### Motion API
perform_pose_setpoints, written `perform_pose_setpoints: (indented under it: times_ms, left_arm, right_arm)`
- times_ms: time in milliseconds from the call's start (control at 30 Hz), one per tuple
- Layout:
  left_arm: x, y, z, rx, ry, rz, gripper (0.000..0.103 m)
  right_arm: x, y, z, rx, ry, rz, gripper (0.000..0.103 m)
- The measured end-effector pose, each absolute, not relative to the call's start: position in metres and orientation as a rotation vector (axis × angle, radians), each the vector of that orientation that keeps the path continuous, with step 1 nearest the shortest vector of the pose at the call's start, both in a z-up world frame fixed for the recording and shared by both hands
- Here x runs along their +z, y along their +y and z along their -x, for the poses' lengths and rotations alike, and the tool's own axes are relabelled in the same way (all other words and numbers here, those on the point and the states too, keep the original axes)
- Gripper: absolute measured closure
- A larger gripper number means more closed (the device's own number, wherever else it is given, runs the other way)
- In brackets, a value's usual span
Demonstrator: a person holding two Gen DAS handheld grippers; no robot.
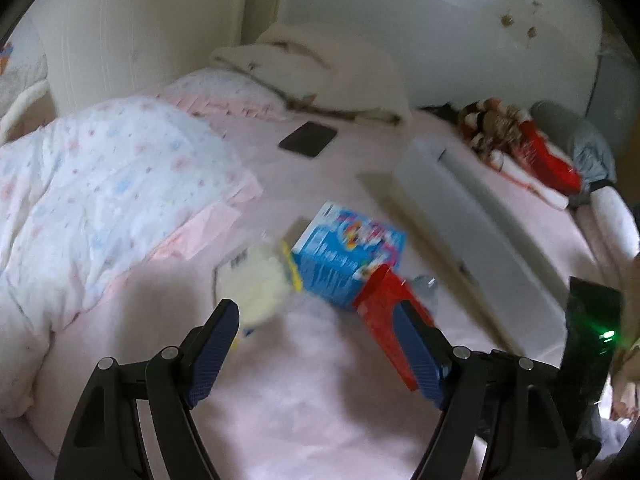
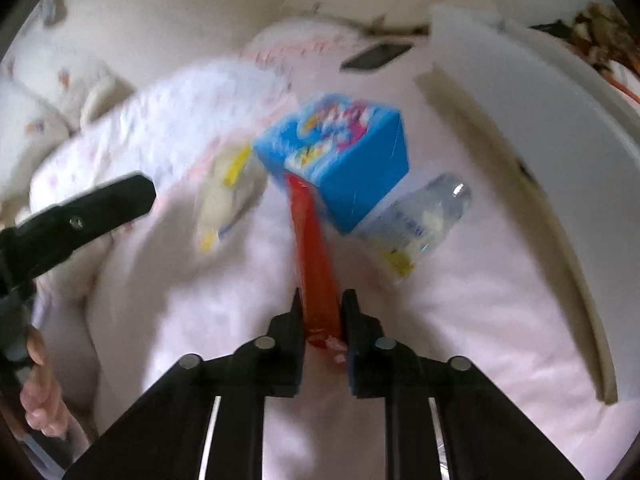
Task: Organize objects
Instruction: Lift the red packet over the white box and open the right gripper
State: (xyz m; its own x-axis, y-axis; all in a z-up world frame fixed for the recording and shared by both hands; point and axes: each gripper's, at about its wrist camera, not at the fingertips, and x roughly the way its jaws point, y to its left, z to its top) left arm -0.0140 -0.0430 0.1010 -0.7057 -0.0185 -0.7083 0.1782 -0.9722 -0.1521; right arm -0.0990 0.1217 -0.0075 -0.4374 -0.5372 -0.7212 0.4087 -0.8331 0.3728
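Note:
A blue printed box [image 1: 344,256] [image 2: 340,160] lies on the pink bed sheet [image 1: 280,380]. A flat red packet [image 2: 314,256] [image 1: 384,320] is held edge-on in my right gripper [image 2: 322,300], which is shut on it, its far end against the box. A clear plastic bottle [image 2: 420,220] [image 1: 426,286] lies right of the box. A pale yellow bag [image 1: 256,284] [image 2: 224,200] lies left of it. My left gripper [image 1: 316,312] is open and empty just in front of these things, its right finger beside the red packet.
A long white box lid or tray [image 1: 472,216] [image 2: 540,140] lies to the right. A dark phone [image 1: 308,138] lies farther back. A flowered quilt [image 1: 100,192] is bunched on the left, pillows and a red stuffed toy [image 1: 532,148] by the wall.

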Motion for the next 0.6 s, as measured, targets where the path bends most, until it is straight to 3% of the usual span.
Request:
perform_pose_setpoints:
  times_ms: [267,467,600]
  left_arm:
    - [0.124,0.013,0.028,-3.011,0.164,-1.137,0.025]
    - [0.128,0.069,0.031,-3.189,0.054,-1.187,0.025]
    - [0.125,0.088,0.033,-3.213,0.014,-1.252,0.025]
  right_arm:
    - [0.063,0.189,0.078,-2.557,-0.394,-0.782,0.088]
    - [0.095,0.244,0.072,-2.750,-0.330,-0.711,0.088]
    - [0.097,0.271,0.079,-2.793,-0.229,-0.816,0.088]
